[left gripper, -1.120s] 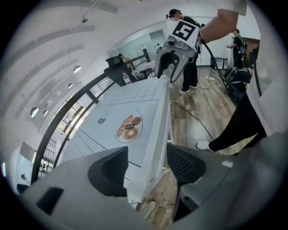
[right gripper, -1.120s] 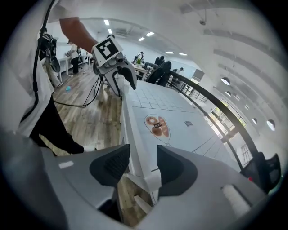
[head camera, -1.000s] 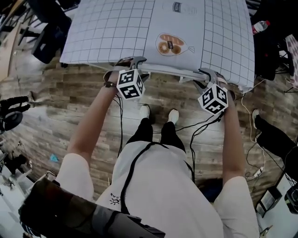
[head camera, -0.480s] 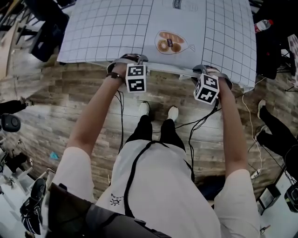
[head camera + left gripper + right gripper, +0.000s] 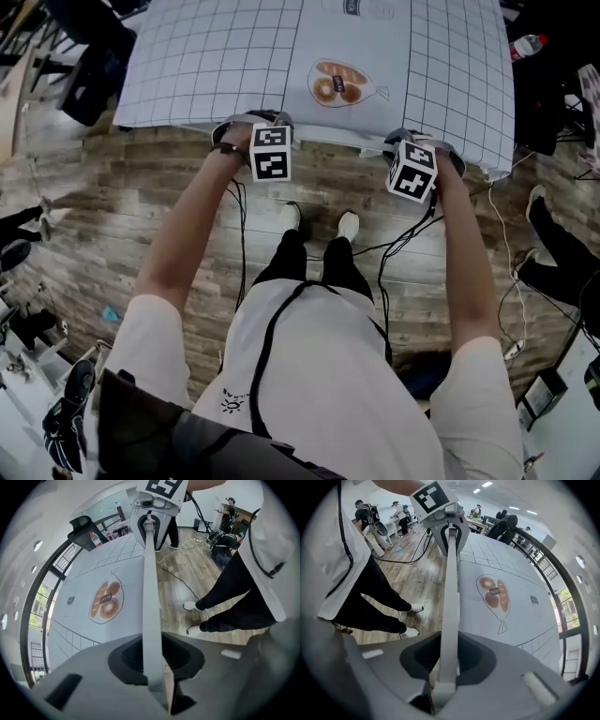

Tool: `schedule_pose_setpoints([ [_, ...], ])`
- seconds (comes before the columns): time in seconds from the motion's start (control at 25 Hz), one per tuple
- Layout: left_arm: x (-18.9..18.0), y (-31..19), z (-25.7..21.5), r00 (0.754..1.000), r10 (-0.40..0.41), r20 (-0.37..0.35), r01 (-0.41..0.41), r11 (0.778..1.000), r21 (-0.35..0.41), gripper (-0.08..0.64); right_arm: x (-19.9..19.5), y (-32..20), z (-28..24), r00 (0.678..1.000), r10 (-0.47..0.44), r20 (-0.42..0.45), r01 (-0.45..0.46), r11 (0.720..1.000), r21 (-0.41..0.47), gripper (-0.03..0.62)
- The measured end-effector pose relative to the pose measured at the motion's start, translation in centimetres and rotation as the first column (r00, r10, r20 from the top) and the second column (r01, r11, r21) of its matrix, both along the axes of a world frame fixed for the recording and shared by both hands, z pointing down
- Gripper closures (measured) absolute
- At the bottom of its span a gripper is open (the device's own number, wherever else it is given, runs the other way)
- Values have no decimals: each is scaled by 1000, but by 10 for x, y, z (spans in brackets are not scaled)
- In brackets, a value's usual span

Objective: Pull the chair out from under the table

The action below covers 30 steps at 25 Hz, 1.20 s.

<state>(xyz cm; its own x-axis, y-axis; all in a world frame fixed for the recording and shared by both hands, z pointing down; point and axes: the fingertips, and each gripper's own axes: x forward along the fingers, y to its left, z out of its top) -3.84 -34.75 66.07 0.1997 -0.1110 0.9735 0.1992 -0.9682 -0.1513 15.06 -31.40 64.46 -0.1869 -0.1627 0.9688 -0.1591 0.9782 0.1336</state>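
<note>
Left gripper (image 5: pixel 153 658), right gripper (image 5: pixel 449 658): jaws just closing, clamped on chair (image 5: pixel 151 583) top rail, thin, pale grey.

Tag (image 5: pixel 106 597) on the bread drawing (image 5: pixel 336 82) printed on the tablecloth (image 5: pixel 216 66): read "BREAD" in pale capitals on a dark strip.
Badge (image 5: pixel 70 600) printed on the cloth beyond the drawing: its lettering was too small to read.
Bottle (image 5: pixel 525 47) label: showed red, but no words were legible.
Cube markers on the left gripper (image 5: pixel 251 122) and right gripper (image 5: pixel 419 141): were black-and-white square patterns, with no letters or digits.
</note>
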Motion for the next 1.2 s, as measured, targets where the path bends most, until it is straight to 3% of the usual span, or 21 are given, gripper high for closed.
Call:
schedule_pose_setpoints([
  [0.44, -10, 55, -7, 1000, -9, -10, 8, 999, -50, 477, -10, 54, -3, 1000, 1, 11, -1, 999, -40, 511],
  [1.2, -46, 252, -12, 999, -34, -18, 31, 988, -152, 477, -44, 244, -6, 999, -31, 45, 37, 991, -131, 508],
])
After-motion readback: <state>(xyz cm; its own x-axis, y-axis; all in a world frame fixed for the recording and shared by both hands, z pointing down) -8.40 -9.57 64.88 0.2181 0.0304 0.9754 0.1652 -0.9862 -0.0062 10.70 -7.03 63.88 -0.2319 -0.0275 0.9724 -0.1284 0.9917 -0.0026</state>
